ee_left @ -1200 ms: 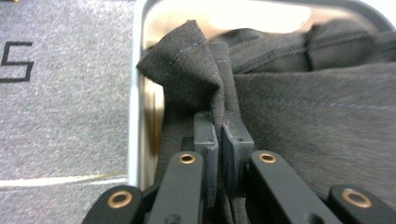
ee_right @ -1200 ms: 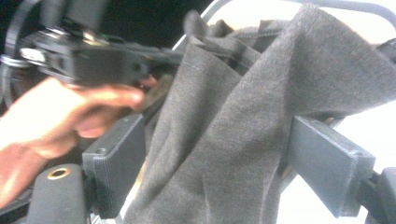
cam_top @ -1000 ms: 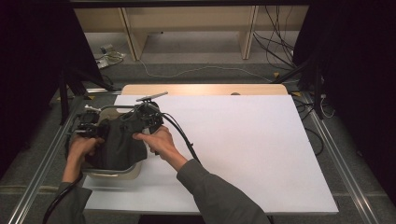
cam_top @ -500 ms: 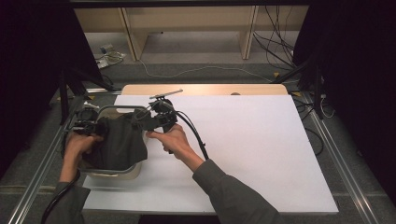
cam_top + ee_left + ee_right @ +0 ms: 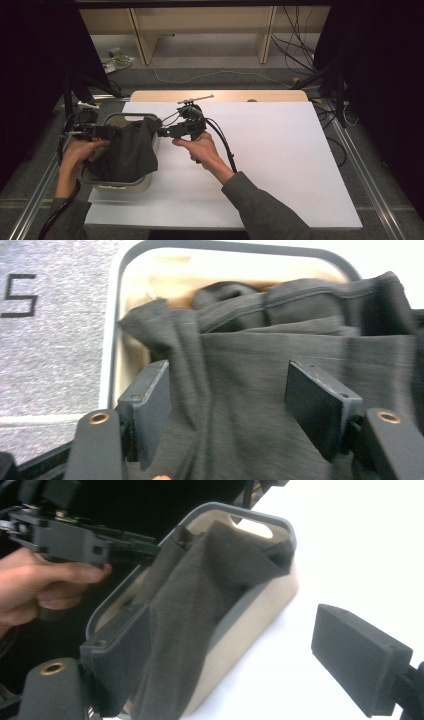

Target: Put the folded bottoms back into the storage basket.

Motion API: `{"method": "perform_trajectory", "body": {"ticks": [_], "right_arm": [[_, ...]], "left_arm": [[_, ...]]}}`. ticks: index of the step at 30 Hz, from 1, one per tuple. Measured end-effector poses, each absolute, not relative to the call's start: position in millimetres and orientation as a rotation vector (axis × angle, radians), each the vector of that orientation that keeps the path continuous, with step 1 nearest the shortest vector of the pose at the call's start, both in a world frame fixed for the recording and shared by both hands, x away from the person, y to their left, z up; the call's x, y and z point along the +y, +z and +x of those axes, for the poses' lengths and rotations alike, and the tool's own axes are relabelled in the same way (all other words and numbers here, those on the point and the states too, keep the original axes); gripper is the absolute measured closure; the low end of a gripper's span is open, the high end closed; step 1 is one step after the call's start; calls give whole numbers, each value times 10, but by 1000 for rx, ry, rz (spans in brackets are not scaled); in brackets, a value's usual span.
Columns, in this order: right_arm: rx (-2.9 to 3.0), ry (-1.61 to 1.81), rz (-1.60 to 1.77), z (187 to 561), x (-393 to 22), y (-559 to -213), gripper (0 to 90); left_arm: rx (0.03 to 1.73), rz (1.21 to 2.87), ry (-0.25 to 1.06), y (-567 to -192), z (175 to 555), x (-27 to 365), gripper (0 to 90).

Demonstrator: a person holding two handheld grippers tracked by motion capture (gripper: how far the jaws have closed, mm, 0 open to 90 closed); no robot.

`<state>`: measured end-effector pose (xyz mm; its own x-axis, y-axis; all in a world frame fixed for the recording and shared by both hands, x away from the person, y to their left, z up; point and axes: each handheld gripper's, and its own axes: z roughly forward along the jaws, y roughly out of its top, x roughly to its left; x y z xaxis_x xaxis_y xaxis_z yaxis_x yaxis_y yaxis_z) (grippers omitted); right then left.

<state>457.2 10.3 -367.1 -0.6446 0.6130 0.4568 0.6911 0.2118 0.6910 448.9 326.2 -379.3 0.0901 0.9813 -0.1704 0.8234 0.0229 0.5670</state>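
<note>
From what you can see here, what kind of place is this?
Probably a lab or recording workspace: a white table on a metal frame, loose cables on the floor, and black curtains on both sides.

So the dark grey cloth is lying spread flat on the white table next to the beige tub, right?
Not quite: the dark grey cloth is not flat on the white table. It sits bunched inside the beige tub and drapes over its rim, as the high view shows. The tub itself stands on the table's left part.
</note>
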Motion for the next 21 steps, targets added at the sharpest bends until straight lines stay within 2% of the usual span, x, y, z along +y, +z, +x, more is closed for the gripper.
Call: {"method": "perform_trajectory", "body": {"ticks": [7,21], "right_arm": [[-2391,-1452,-1302,4524,-79,-3688,165],[-2386,-1469,-1340,4483,-397,-3730,164]], "left_arm": [[1741,1804,369,-3699,4417,3141,286],[1645,1806,318,-3622,4287,2971,255]]}}
